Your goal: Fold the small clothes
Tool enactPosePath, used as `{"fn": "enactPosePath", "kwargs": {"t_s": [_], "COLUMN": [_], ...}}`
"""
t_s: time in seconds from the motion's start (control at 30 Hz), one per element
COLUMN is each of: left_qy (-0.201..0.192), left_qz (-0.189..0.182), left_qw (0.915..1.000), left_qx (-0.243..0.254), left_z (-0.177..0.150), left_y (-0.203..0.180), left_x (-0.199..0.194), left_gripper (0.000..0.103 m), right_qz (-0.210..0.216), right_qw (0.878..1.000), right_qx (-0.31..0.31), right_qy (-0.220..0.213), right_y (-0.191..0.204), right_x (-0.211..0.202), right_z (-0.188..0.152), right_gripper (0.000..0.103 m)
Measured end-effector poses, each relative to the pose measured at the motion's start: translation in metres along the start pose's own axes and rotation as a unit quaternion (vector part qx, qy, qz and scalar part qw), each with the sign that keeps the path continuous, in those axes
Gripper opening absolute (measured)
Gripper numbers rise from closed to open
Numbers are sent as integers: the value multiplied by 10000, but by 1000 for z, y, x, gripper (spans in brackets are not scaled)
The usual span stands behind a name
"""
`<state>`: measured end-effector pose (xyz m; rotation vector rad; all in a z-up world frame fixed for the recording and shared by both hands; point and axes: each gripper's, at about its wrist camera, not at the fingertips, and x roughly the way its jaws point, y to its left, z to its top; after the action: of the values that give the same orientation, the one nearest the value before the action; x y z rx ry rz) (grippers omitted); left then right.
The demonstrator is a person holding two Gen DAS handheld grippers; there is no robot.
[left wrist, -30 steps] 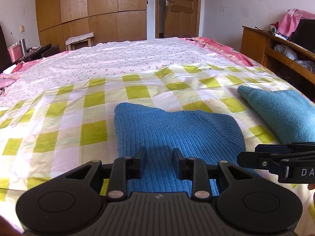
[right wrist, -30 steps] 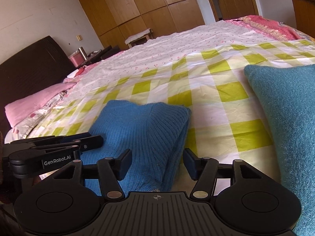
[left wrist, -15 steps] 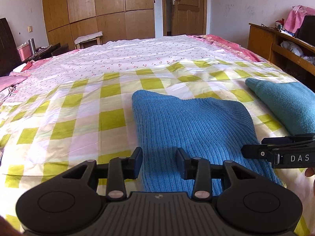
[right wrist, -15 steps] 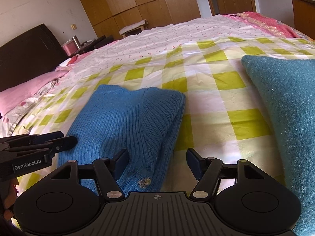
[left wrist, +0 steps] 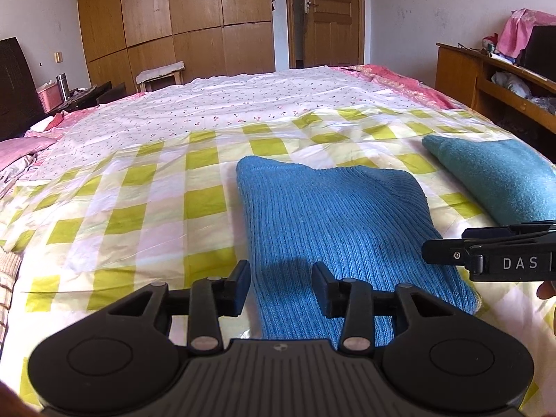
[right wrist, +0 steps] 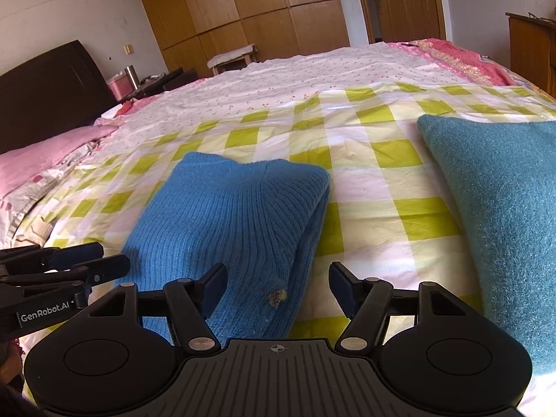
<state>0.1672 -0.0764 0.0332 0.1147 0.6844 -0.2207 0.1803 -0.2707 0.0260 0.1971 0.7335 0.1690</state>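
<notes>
Folded blue knit sweater (left wrist: 333, 215) flat on the yellow-checked sheet (left wrist: 139, 201) of the bed, just ahead of both claws, nearest edge hidden under the claw bodies in both views. Left claw (left wrist: 280, 286) partly spread, having just been widening, with the sweater's left margin showing in the gap beneath; pads clear of the knit, nothing pinched. Right claw (right wrist: 278, 286) spread wide, also just widened, poised over the sweater's right folded edge (right wrist: 305, 243), gripping nothing. Small brownish speck (right wrist: 277, 297) on the knit near the right claw, too small to identify. Teal fuzzy garment (right wrist: 497, 215) lying to the right, apart from the sweater, cut off at the frame edge in both views, so full shape unreadable. Right claw seen side-on at the left view's right edge, only its tips in frame; a sliver of a fingertip (left wrist: 546, 290) below it. Floral sheet (left wrist: 243, 104) further back; wardrobe (left wrist: 173, 17) and door (left wrist: 330, 14) behind the bed
</notes>
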Motion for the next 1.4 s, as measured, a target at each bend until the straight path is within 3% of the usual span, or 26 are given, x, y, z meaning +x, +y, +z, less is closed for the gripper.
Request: {"fn": "enactPosePath", "kwargs": {"t_s": [0.47,0.63,1.17,1.27,1.3,1.4], "left_qy": [113,278,294,374,376,396], "left_qz": [-48,-146,-379,-497,-517,-595], "left_qw": [9998,9992,9986,9974,9974,9972], "left_qx": [-177,-262,-235,-369,-335,-224], "left_z": [-8,-13,-11,-12,-12,-14], "left_y": [7,10,7,10,10,9], "left_x": [10,25,45,44,43,37], "left_gripper": [48,52,63,57,54,48], "right_qz": [-91,-34,229,403,601,664], "right_qw": [9997,9992,9987,9978,9962,9953], "right_qx": [-6,36,73,107,193,181], "right_qy": [240,384,449,519,607,683], "right_y": [-2,-7,-11,-10,-9,-5], "right_x": [11,22,36,39,41,43], "right_z": [-8,-9,-5,-3,-3,-5], "right_gripper": [66,68,73,58,43,38]}}
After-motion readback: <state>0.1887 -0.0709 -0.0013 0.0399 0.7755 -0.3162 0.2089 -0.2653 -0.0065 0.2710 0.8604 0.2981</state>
